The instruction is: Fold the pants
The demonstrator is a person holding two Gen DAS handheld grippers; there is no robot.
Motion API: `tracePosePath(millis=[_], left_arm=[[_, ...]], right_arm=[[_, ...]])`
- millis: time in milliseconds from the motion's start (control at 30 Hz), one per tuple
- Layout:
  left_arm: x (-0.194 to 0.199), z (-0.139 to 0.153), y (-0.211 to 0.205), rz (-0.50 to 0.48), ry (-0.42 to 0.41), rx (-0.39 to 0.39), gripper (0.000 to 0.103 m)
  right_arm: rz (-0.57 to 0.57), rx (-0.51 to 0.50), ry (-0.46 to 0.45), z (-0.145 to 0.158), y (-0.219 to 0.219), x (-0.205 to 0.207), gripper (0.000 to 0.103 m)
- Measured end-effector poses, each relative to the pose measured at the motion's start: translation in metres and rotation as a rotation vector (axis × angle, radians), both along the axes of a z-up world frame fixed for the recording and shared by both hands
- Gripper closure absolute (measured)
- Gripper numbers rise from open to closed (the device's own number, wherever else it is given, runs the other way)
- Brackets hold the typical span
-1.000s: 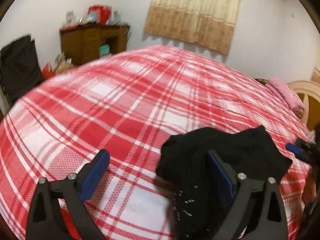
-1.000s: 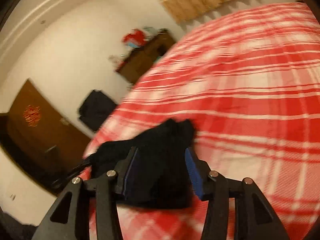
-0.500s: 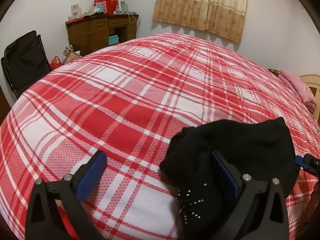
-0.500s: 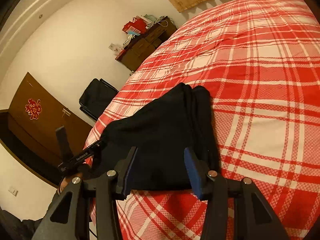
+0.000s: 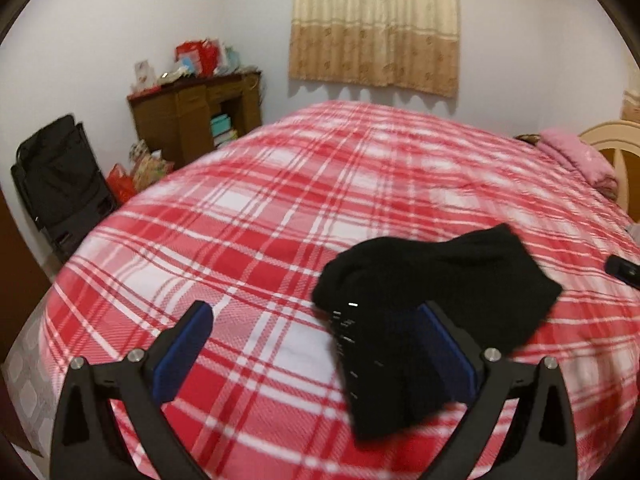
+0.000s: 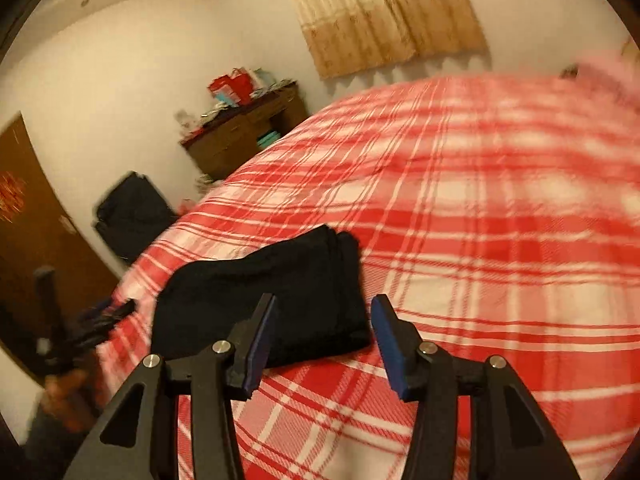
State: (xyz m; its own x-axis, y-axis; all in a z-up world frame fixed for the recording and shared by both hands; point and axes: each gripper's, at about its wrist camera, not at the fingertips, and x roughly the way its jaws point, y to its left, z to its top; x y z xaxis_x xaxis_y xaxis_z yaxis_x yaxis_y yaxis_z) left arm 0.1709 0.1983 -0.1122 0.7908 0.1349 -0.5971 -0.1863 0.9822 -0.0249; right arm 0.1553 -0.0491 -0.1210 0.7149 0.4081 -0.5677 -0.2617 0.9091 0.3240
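The black pants (image 5: 432, 300) lie folded in a compact bundle on the red plaid bed (image 5: 260, 220). They also show in the right wrist view (image 6: 276, 292). My left gripper (image 5: 320, 344) is open and empty, raised above the bed, with the bundle's left end in front of its right finger. My right gripper (image 6: 324, 332) is open and empty, just behind the bundle's near right corner. The left gripper shows blurred at the left edge of the right wrist view (image 6: 104, 316).
A wooden desk (image 5: 196, 108) with clutter stands by the far wall, beside a black chair (image 5: 60, 176). A curtain (image 5: 376, 20) hangs behind the bed. A pink pillow (image 5: 576, 152) and cream headboard (image 5: 612, 148) are at the right. A brown door (image 6: 28, 248) is at the left.
Both grippers have pulled back and up from the folded pants, which stay on the bed. The right gripper has opened wider and turned right.
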Motion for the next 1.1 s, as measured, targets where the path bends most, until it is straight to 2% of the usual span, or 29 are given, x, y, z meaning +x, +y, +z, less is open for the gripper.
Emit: tracePosePath(millis=[167,333,500,700,1100], left_arm=[[-0.033,0.028,-0.017,-0.050,-0.078,0.005,0.000],[-0.055,0.057,-0.036,-0.101,-0.159,0.007,0.000],[-0.067,0.073,-0.050,-0.145,-0.212,0.013,0.000],[-0.070,0.077,-0.055,-0.150,-0.237,0.023,0.000],[-0.073,0.075,-0.059,-0.150,-0.243,0.023,0.000]], right_arm=[[-0.080,-0.148,-0.105,0.031,0.017,-0.046,0.050],[-0.087,-0.201,-0.200,0.059,0.030,-0.087,0.048],[-0.095,-0.227,-0.266,0.083,0.039,-0.117,0.047],[-0.092,-0.240,-0.296,0.095,0.046,-0.133,0.046],[-0.117,-0.242,-0.281,0.095,0.039,-0.139,0.046]])
